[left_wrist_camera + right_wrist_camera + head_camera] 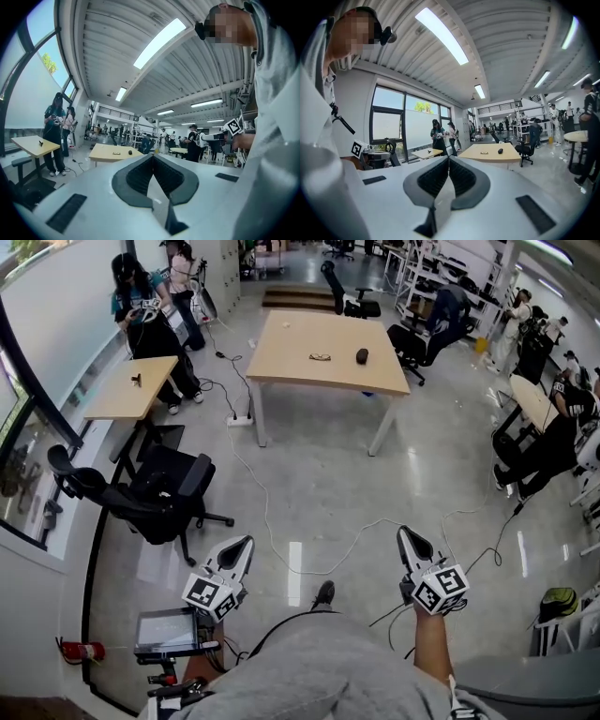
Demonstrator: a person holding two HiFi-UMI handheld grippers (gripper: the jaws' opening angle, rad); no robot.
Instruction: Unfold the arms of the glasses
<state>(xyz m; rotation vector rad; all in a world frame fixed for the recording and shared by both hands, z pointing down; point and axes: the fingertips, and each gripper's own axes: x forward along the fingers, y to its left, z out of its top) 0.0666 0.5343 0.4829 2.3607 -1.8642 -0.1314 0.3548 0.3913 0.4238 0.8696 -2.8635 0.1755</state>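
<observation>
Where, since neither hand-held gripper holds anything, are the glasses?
In the head view, top centre, the glasses lie on the large wooden table across the room, just left of a small dark object.

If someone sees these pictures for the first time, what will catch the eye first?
The two grippers low in the head view, the left gripper and the right gripper, both shut and empty, stand out first. Next comes the large wooden table far ahead, with the glasses lying on it.

Glasses (320,357) on far table (300,334); small object (362,355) just right.
</observation>
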